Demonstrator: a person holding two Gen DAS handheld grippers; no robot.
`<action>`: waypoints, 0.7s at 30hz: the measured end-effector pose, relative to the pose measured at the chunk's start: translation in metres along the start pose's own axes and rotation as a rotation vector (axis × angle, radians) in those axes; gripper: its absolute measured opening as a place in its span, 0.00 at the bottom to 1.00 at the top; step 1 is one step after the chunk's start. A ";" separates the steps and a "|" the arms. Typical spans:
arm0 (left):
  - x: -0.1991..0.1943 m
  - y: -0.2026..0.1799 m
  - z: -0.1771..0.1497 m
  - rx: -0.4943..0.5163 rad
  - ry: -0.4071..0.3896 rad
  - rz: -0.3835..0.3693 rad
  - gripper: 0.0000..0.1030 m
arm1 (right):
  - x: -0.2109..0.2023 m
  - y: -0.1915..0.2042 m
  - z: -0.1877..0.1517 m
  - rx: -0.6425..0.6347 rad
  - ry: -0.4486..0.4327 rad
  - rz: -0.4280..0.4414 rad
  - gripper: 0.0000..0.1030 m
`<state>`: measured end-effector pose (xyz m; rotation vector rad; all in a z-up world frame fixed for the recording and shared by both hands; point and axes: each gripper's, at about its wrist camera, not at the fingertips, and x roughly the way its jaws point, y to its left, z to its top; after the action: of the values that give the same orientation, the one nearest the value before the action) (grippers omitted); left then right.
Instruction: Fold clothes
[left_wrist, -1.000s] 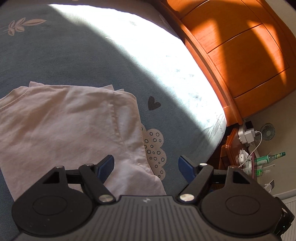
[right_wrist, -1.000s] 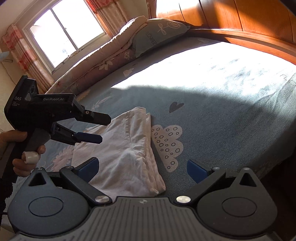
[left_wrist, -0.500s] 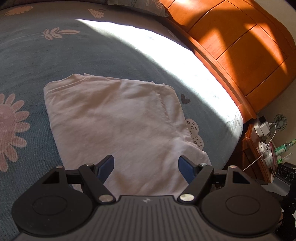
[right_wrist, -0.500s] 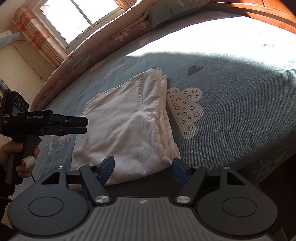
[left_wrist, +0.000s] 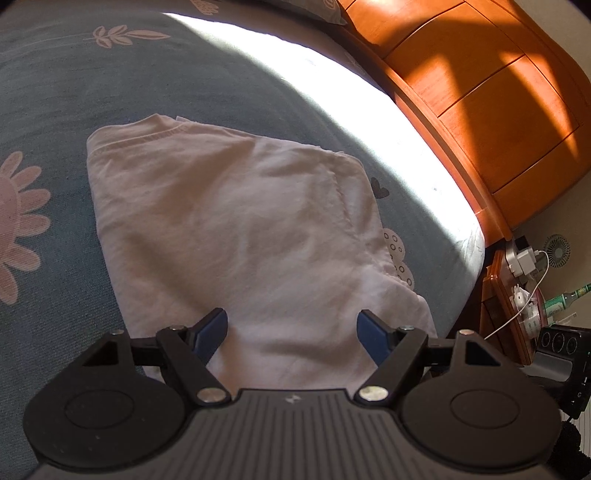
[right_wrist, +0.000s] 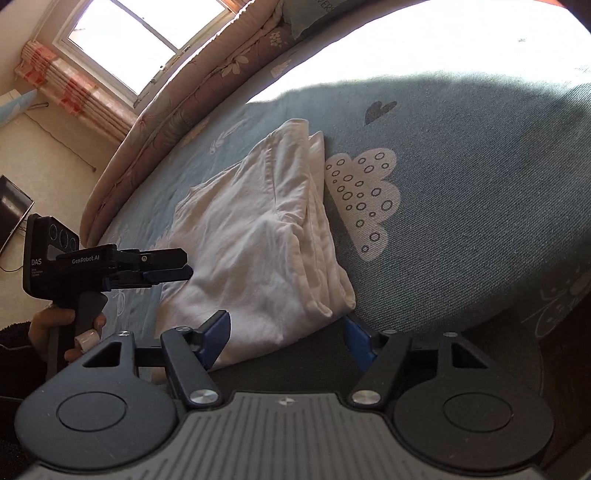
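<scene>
since the earlier frames, both grippers have been brought closer to the folded white garment (left_wrist: 236, 229), and the right jaws have just been narrowed, from widest to partly spread.

left wrist view: the left gripper (left_wrist: 291, 325) is held over the garment's near edge, jaws spread, nothing clamped. the garment lies flat on the blue printed bedsheet (left_wrist: 55, 92), near a wooden headboard (left_wrist: 487, 96).

right wrist view: the right gripper (right_wrist: 286, 334) is seen with jaws apart astride the garment's near corner; whether the pads press it cannot be told. the left gripper is seen beside the garment, held by a hand (right_wrist: 55, 328).
</scene>
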<state>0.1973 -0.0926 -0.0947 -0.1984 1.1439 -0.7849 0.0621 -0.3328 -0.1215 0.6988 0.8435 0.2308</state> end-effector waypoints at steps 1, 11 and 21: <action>0.000 0.000 0.000 -0.001 0.002 0.001 0.75 | 0.004 -0.001 -0.002 0.018 0.018 0.031 0.71; 0.001 0.001 -0.001 0.001 -0.002 -0.010 0.79 | 0.021 -0.013 0.010 0.085 -0.007 0.148 0.72; 0.000 0.005 0.000 -0.006 -0.003 -0.029 0.79 | 0.048 -0.042 0.048 0.179 -0.021 0.326 0.67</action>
<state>0.1992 -0.0896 -0.0975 -0.2215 1.1429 -0.8061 0.1261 -0.3655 -0.1557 1.0054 0.7329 0.4439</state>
